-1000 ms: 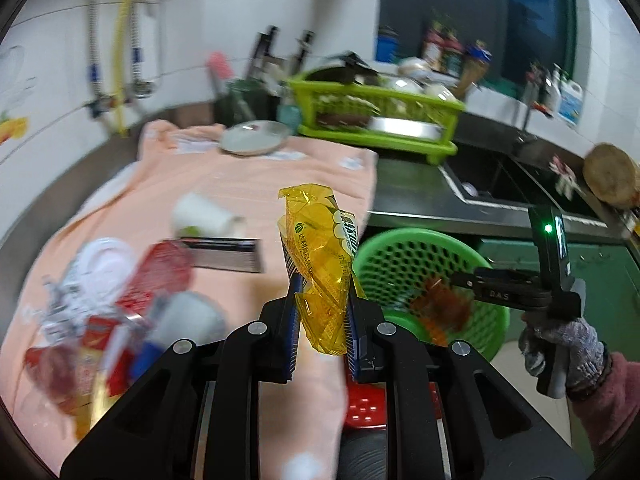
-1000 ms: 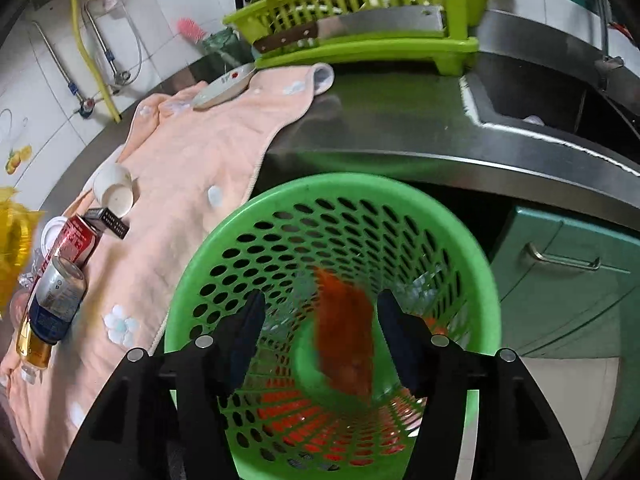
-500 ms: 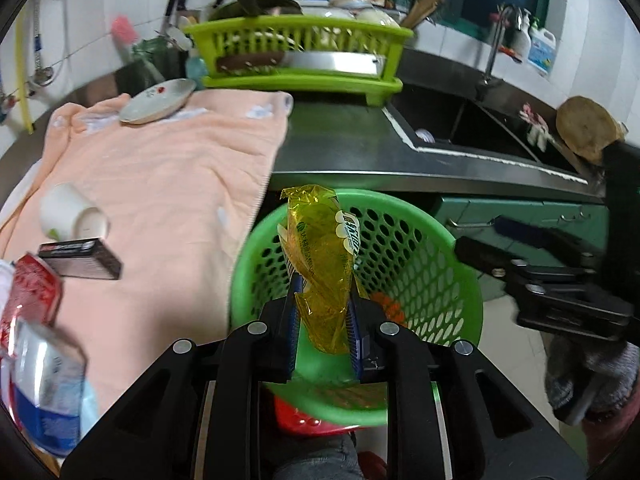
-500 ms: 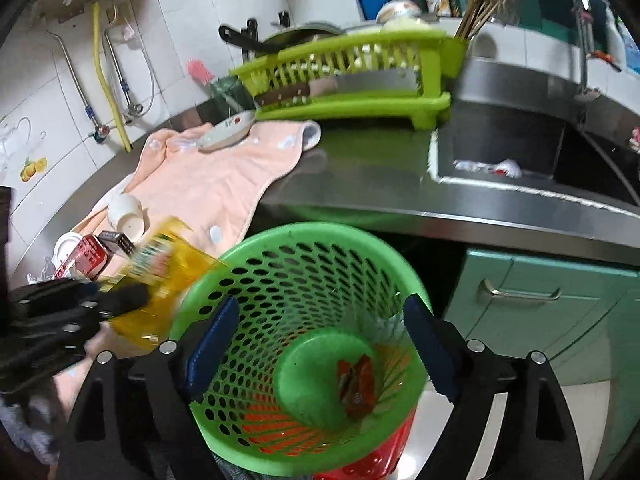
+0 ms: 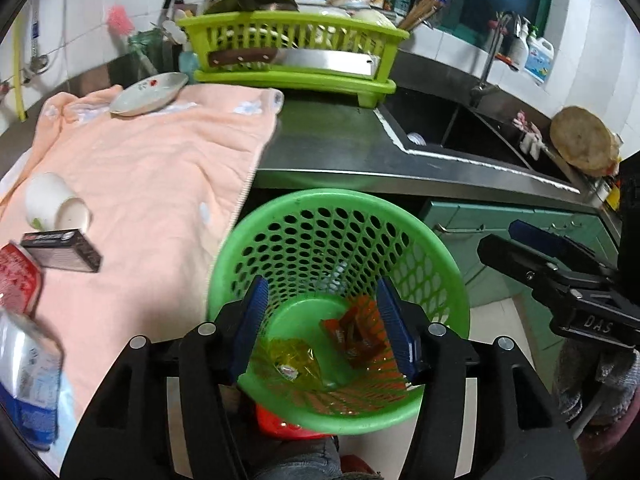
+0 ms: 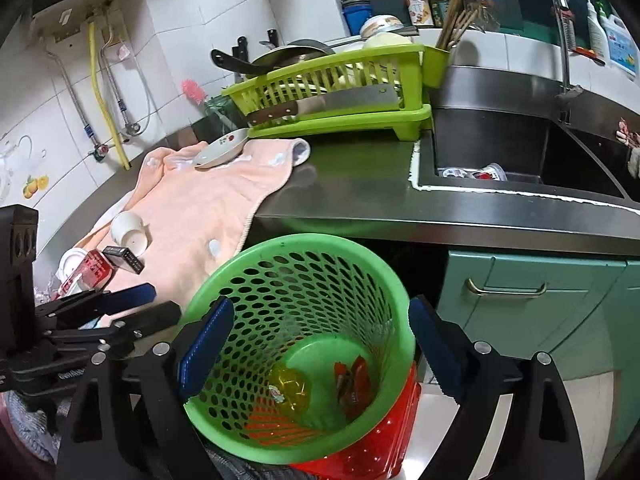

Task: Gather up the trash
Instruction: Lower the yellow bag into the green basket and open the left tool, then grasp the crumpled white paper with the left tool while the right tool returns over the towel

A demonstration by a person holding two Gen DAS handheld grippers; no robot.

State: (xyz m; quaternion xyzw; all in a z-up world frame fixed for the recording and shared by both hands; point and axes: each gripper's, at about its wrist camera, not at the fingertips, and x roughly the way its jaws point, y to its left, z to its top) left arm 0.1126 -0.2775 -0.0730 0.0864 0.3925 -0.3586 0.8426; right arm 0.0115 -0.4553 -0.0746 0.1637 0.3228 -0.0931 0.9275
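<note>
A green perforated basket [image 5: 256, 236] [image 6: 320, 240] stands in front of the counter edge on a red stool [image 6: 372, 440]. A yellow wrapper [image 5: 290, 358] [image 6: 290, 390] and an orange wrapper [image 5: 356, 334] [image 6: 352, 380] lie on its floor. My left gripper [image 5: 324, 328] is open and empty above the basket. My right gripper [image 6: 316, 350] is open and empty, also over the basket; it shows at the right of the left wrist view [image 5: 560, 280]. On the peach towel [image 5: 152, 168] lie a paper cup [image 5: 54, 204], a dark box [image 5: 60, 250], a red can [image 5: 16, 280] and a blue-white can [image 5: 28, 384].
A lime dish rack [image 5: 292, 52] with a cleaver stands at the back of the counter, a small plate [image 5: 150, 92] beside it. The sink [image 6: 520, 152] is to the right. Green cabinet doors [image 6: 520, 304] are below the counter.
My left gripper opened and the yellow wrapper dropped into the basket. The right gripper stayed open and drew back a little from the basket.
</note>
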